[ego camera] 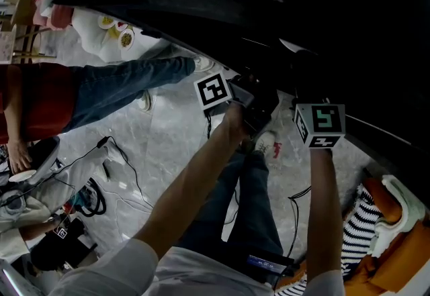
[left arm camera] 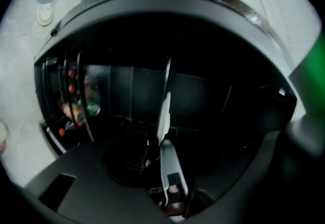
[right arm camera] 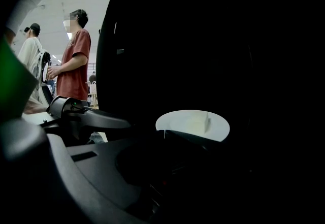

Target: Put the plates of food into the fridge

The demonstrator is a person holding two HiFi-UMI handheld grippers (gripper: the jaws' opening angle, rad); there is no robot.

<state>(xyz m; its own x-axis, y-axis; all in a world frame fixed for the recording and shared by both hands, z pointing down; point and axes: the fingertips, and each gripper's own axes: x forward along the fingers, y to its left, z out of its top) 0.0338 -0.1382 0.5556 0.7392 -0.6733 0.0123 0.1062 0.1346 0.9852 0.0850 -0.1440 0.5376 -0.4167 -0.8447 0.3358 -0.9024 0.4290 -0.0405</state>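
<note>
**Setting.** Fridge [ego camera: 302, 19]: one, a dark mass across the top and right of the head view. Its interior is unlit. Door racks at the left edge of the opening hold bottles [left arm camera: 76, 108], too blurred to count. The middle of the opening stands open ahead of both grippers. Grey floor [ego camera: 168, 147] lies free below, with cables [ego camera: 101, 201] at its left edge.

**Arms.** Two bare forearms, stretched forward side by side into the fridge mouth. The left gripper [ego camera: 213, 92] sits slightly higher than the right gripper [ego camera: 321, 124].

**Left tongs.** Narrow, closed on the rim of the plate [left arm camera: 163, 111], which shows there edge-on as a thin white strip rising from the pale jaw.

**Right tongs.** Lost in darkness. A black edge crosses the plate's near rim, and I cannot tell whether they grip it.

**Task item.** Plate: one, white and level, held inside the dark opening. It carries one pale block of food [right arm camera: 199, 122] right of centre.

**Other.**
- Table [ego camera: 91, 39]: one, white-covered, at the head view's top left corner, with three small dishes [ego camera: 125, 37].
- Bystanders: two, one in a red shirt [right arm camera: 73, 60], standing well apart from the fridge.
</note>
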